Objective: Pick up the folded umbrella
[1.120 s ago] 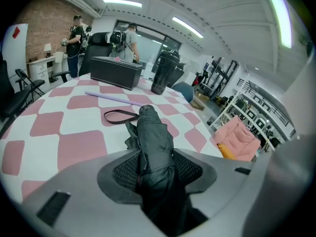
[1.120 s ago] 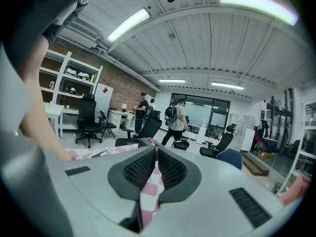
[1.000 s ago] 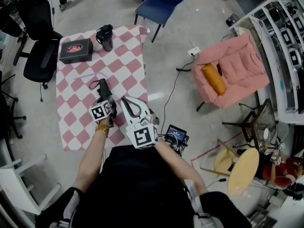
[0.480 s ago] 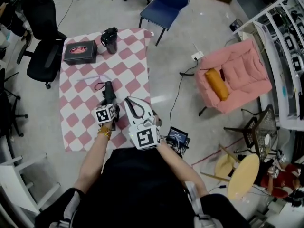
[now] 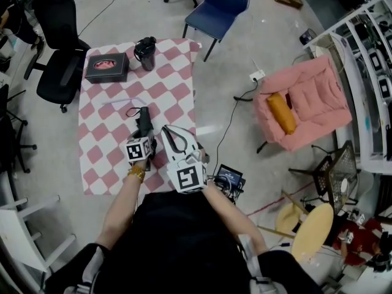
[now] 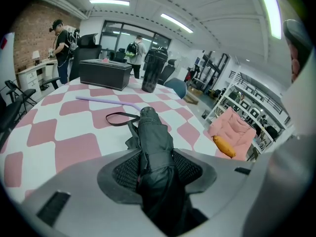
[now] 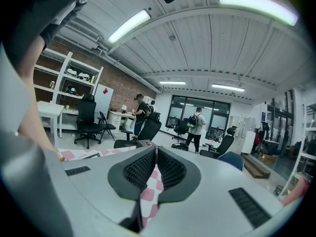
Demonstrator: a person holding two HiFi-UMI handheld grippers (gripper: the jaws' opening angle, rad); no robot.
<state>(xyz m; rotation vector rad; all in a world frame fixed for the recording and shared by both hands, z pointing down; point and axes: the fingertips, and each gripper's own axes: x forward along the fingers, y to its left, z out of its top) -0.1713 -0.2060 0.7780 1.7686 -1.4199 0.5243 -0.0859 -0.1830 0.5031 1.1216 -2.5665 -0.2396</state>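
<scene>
At the checkered tabletop [image 5: 104, 139], the fingers [image 6: 122, 174] of the left gripper [image 6: 157, 157] are clamping the umbrella [image 6: 150, 127], which probably needs a slow, level lift.

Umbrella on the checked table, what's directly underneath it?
The pink-and-white checked tablecloth shows beneath the folded umbrella. Its near end is clamped in the left gripper, which hides whatever lies below there.

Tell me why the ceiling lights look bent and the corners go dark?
Right gripper view: its wide-angle lens bends the ceiling lights and darkens the corners. Left gripper view: the same bending stretches the checked tablecloth, yet the folded umbrella looks sharp. Head view: the shelves bow at the edge.
</scene>
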